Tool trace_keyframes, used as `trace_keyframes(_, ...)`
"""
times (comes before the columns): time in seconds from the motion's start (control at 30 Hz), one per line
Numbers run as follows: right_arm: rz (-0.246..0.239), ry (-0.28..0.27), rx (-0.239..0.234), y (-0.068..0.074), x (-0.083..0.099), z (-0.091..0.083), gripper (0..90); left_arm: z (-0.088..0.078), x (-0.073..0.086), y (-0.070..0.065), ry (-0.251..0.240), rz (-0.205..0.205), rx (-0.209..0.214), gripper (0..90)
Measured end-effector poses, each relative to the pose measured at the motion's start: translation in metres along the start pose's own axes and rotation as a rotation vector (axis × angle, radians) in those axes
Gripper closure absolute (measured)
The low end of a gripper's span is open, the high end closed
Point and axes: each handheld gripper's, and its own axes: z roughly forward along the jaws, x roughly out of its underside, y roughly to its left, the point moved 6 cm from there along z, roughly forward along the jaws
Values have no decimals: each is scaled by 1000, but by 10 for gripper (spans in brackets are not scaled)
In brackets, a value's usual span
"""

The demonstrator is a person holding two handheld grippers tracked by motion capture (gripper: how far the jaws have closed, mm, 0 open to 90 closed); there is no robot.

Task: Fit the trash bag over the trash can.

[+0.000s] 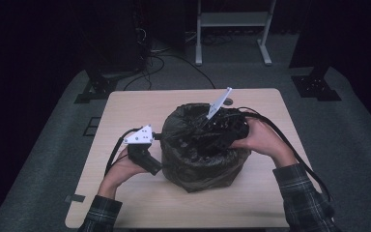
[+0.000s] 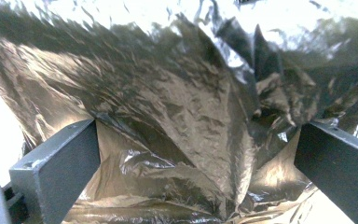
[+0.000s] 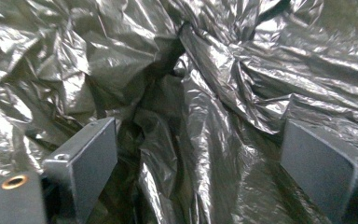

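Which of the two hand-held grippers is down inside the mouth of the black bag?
The right hand-held gripper: it reaches into the black bag from above, jaws apart among the folds. The left hand-held gripper stays outside, against the bag's side wall.

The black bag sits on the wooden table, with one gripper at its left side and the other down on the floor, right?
Not the floor. In the high view the right gripper is at the top of the black bag, over its opening; the left gripper is at its left side on the table.
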Motion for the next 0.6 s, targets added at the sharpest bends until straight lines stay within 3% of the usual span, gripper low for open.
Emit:
trace_keyframes(0.23,-9,162,19,0,0,6,102,2,1,-1,5,-6,3,0)
trace_keyframes(0.27,-9,162,19,0,0,6,102,2,1,-1,5,-6,3,0)
trace_keyframes(0.3,-29,214,36,1,0,9,102,2,1,-1,4,-8,10,0)
trace_keyframes(0.4,-37,254,47,1,1,10,102,2,2,-1,6,-11,8,0)
trace_keyframes(0.43,-45,307,67,1,4,12,102,3,2,-1,10,-11,6,0)
trace_keyframes(0.6,-54,348,83,2,6,14,102,3,3,-1,14,-9,10,0)
